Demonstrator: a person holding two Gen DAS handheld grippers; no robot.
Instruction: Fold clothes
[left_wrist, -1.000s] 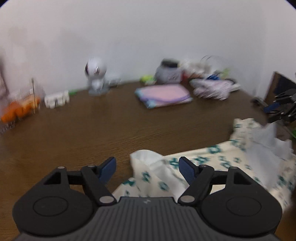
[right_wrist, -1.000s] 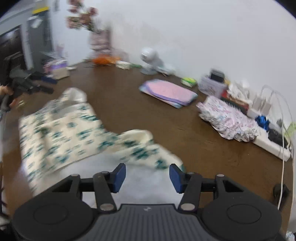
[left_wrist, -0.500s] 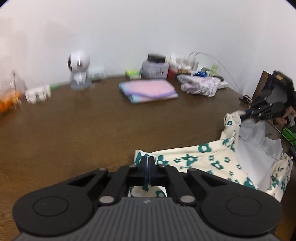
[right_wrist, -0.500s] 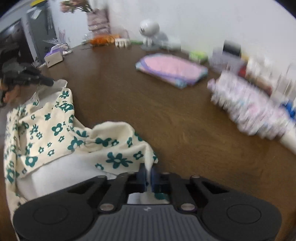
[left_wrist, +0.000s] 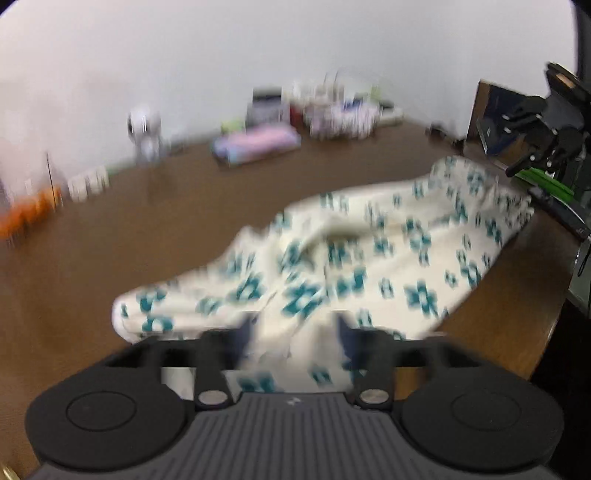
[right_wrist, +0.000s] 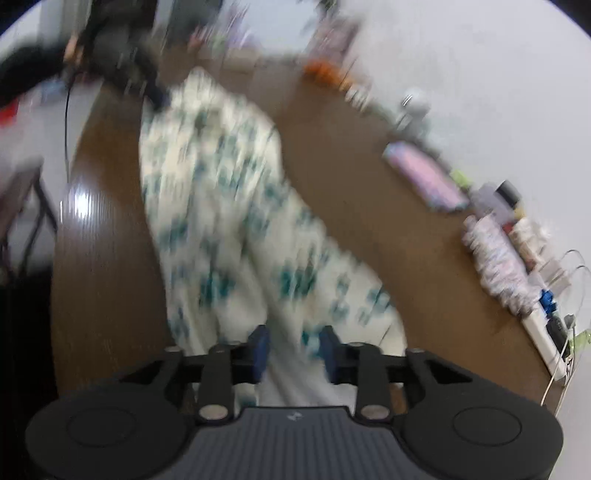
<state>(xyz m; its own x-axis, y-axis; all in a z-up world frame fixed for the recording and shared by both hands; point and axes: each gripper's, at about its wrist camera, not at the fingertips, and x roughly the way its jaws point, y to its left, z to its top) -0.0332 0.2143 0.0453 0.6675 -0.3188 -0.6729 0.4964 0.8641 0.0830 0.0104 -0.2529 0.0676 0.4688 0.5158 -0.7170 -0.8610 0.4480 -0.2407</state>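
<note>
The floral-print garment lay spread across the brown wooden table, reaching its near edge. The left gripper was released, its fingers apart over the fabric's edge. The right gripper was likewise released, fingers straddling the cloth. Both views were motion-blurred.

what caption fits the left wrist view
Open left claw above a floral garment spread on a brown table.

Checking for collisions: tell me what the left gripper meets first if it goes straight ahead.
Probably the floral garment: it lies right before the open left gripper on the table; blur hides the gap.
</note>
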